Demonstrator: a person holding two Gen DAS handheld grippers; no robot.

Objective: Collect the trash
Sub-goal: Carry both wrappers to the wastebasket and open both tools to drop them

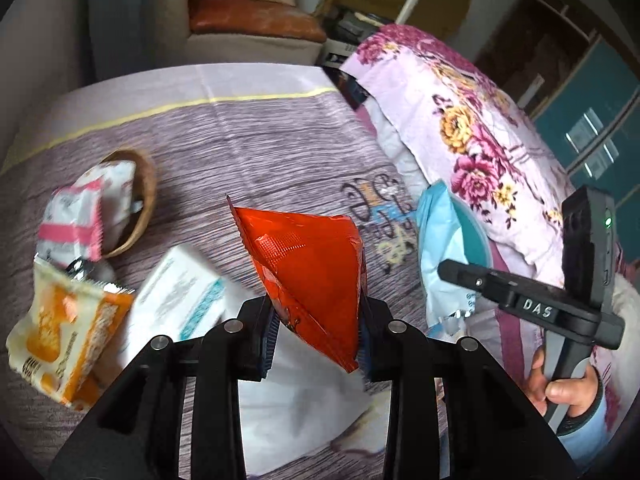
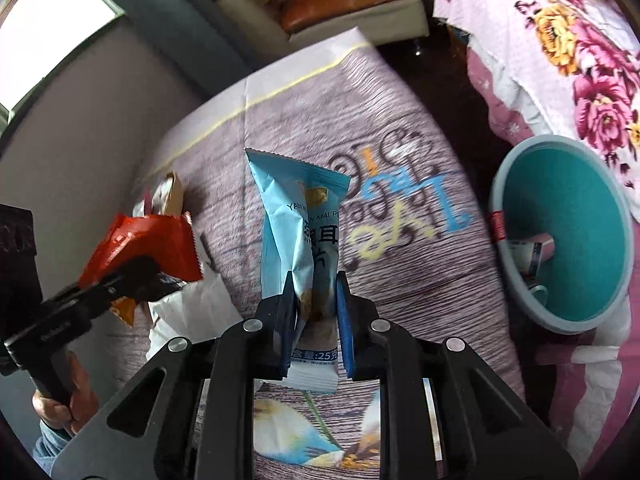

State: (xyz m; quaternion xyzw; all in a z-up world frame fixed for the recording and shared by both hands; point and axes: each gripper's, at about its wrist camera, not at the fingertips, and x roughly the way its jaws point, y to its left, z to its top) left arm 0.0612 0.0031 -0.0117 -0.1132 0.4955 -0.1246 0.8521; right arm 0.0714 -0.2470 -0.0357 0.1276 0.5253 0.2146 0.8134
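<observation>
The left gripper (image 1: 316, 340) is clamped on a red wrapper (image 1: 312, 276), held clear above the table (image 1: 260, 136). The right gripper (image 2: 316, 320) pinches a blue wrapper (image 2: 296, 224) upright over the table, left of the teal bin (image 2: 576, 232)

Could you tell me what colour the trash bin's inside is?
Teal inside the trash bin, with a grey rim; the right wrist view shows it best.

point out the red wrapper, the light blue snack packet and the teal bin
red wrapper (image 1: 316, 280), left wrist view, flat middle face
light blue snack packet (image 2: 296, 224), right wrist view, printed front
teal bin (image 2: 576, 240), right wrist view, inner wall
</observation>
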